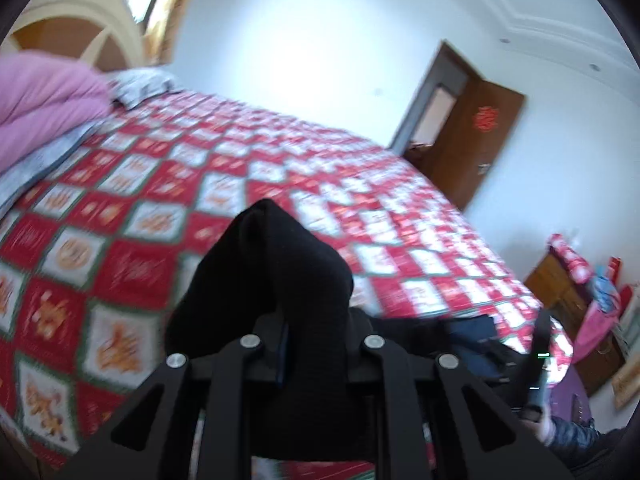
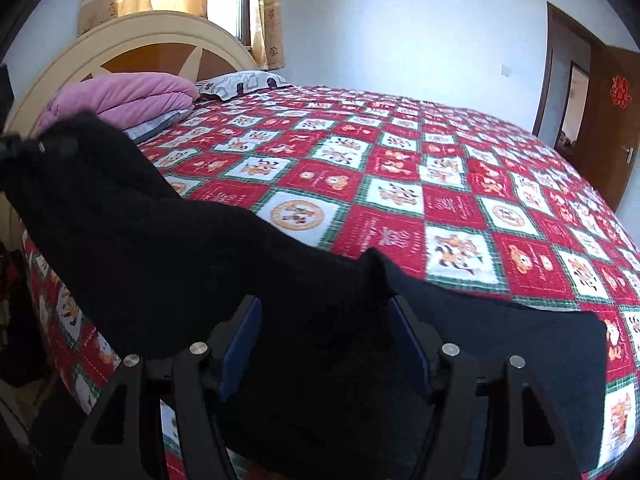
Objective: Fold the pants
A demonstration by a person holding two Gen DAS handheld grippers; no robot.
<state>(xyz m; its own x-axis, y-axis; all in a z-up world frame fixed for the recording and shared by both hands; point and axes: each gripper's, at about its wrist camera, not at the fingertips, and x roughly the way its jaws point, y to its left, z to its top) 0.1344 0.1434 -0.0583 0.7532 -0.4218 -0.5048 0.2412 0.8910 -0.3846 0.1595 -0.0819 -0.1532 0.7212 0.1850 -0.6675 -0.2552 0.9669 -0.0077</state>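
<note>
The black pants point(image 2: 168, 240) hang stretched between my two grippers above the near edge of the bed. My right gripper point(image 2: 326, 344) is shut on a bunched part of the pants, with its blue pads point(image 2: 240, 344) pressed on the cloth. From there the fabric runs up to the left, where my left gripper point(image 2: 24, 146) holds the far end. In the left wrist view my left gripper point(image 1: 310, 344) is shut on the pants point(image 1: 276, 264), which bunch up over its fingers. The right gripper point(image 1: 536, 364) shows low on the right there. More black cloth point(image 2: 532, 344) lies on the bed.
The bed carries a red, white and green checked quilt point(image 2: 400, 168). A folded pink blanket point(image 2: 132, 98) and a patterned pillow point(image 2: 240, 84) lie by the headboard point(image 2: 132, 36). A brown door point(image 2: 616, 128) stands open at the right. A wooden cabinet with clutter point(image 1: 580, 292) stands beyond the bed.
</note>
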